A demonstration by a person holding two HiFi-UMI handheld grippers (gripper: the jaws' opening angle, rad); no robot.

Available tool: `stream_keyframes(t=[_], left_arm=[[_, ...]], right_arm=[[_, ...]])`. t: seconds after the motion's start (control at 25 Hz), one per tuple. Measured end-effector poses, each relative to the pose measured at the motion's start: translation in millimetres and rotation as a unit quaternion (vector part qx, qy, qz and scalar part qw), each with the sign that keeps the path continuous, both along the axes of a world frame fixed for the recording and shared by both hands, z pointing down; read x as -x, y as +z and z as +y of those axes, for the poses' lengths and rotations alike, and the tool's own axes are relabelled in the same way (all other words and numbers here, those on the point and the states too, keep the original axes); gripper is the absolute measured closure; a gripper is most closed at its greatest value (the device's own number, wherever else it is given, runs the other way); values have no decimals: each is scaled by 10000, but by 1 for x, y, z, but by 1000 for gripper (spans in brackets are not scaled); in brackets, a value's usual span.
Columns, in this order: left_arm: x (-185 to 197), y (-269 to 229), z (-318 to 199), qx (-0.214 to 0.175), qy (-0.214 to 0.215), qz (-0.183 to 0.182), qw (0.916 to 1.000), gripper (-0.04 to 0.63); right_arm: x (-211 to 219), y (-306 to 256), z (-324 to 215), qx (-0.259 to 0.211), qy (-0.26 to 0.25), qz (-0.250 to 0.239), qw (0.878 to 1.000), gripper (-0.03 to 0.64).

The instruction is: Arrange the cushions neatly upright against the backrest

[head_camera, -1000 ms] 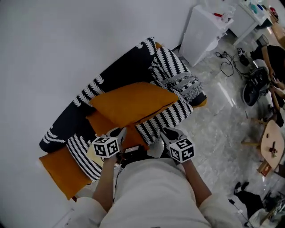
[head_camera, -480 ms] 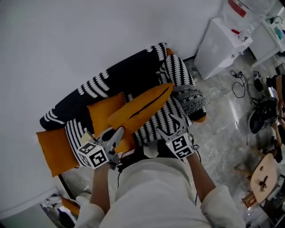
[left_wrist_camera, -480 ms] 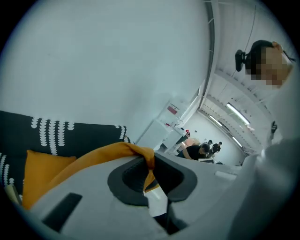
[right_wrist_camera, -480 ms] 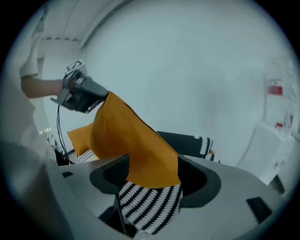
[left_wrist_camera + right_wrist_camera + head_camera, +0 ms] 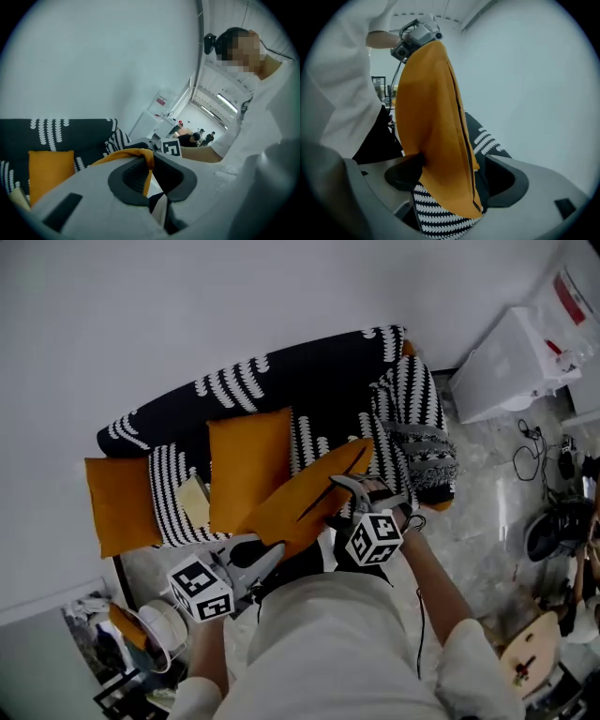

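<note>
An orange cushion [image 5: 305, 502] hangs edge-on in front of the black-and-white patterned sofa [image 5: 309, 371]. My left gripper [image 5: 270, 549] is shut on its lower corner; orange fabric [image 5: 140, 154] is pinched between the pads of my left gripper [image 5: 147, 164]. My right gripper [image 5: 361, 491] is at the cushion's other end with its jaws opening. The cushion [image 5: 433, 126] hangs between the jaws of my right gripper [image 5: 459, 180], brushing one pad and clear of the other. A second orange cushion [image 5: 248, 465] stands upright against the backrest. A third orange cushion [image 5: 120, 504] leans at the left armrest beside a striped cushion [image 5: 171, 507].
Striped and fringed cushions [image 5: 417, 423] are piled at the sofa's right end. A white cabinet [image 5: 511, 362] stands to the right, with cables [image 5: 544, 451] and a wooden stool [image 5: 525, 664] on the marble floor. A round container [image 5: 161, 624] sits by the sofa's left front.
The held orange cushion has turned from lying flat to edge-on. My right gripper's jaws have opened wide. My left gripper has dropped lower and to the left, still gripping the corner.
</note>
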State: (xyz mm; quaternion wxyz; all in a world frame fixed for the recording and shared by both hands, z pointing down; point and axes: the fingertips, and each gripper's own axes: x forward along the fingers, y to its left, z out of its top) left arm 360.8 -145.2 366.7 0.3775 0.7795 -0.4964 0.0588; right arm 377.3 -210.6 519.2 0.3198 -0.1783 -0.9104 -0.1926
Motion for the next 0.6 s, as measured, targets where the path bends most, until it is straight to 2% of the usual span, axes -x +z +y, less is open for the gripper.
stream_keyframes(t=[0.08,0.16,0.2,0.24,0.32,0.48,0.6], left_arm=[[-5,-3,11,-37,242,-106,9996,562],[-6,-6,18,-115,390,-258,9988,563],[-4,-8,20,-135,384,-335,9986,561],[0,-9,20,-135,318,-376,9987,561],[11,-12,16,-155,152,-374,9991,561],[38,-9,6,-352,-58,-248,9991,560],[61,4,3,-339,-151,-38,9993,555]], right_arm=[[4,3,21,127,-511,171,9985,255],[6,4,40,387,-749,349,9958,262],[7,3,46,512,-727,409,9952,313],[8,1,49,607,-632,445,9952,386],[8,-4,48,679,-362,477,9959,459],[10,-14,29,560,154,490,9971,493],[14,-16,12,90,414,533,9977,509]])
